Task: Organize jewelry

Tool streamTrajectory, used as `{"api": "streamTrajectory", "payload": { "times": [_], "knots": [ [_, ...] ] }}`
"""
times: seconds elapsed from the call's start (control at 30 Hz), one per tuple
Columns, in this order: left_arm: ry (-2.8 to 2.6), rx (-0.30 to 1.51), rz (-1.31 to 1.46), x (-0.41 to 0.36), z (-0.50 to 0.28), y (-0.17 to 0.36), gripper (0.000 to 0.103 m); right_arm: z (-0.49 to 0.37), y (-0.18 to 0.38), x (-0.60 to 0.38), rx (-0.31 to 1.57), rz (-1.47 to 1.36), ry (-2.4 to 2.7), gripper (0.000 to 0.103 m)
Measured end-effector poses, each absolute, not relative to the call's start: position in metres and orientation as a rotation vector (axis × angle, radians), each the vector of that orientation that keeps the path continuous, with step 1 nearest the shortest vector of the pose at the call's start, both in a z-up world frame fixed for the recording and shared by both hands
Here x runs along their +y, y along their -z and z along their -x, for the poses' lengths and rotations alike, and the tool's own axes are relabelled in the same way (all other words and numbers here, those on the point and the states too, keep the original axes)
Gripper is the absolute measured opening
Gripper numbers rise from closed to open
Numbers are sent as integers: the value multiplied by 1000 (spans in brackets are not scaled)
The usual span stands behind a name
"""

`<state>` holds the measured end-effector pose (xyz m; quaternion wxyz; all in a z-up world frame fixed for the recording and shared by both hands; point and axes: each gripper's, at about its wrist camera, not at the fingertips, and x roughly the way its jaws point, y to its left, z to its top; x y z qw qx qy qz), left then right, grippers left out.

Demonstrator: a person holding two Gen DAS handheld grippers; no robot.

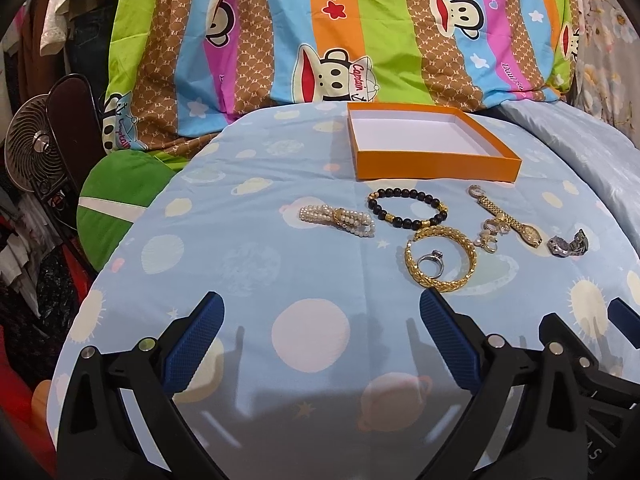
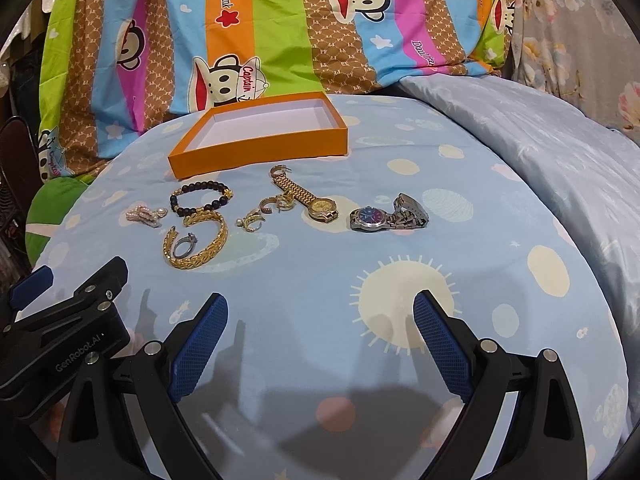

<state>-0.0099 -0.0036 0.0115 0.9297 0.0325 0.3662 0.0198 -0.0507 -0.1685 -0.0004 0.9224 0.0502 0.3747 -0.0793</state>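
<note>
Jewelry laid out, box waiting.
Both my claws, left claw (image 1: 320, 316) and right claw (image 2: 320, 316), hang spread and empty; the gold bangle (image 1: 440, 258) lies just ahead of my left, orange box (image 1: 436, 168) beyond at upper centre.

left wrist: low, forward, near bed (image 1: 280, 280) | right wrist: same, rightward | shared: orange box (image 1: 436, 168), jewelry

Blue planet-print bedsheet (image 2: 500, 208), orange tray (image 2: 260, 146), bracelets, earrings, two watches

Black hand-held gripper (image 2: 320, 312), blue textured pads (image 2: 200, 344), silver screws.
</note>
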Motion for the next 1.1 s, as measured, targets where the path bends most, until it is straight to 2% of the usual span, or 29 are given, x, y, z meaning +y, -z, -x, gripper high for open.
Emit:
{"api": "streamTrajectory", "payload": {
  "times": [1.1],
  "knots": [
    [-50, 742, -78, -3, 10, -10, 96, 50, 2, -168, 764, -104, 160, 92]
  ]
}}
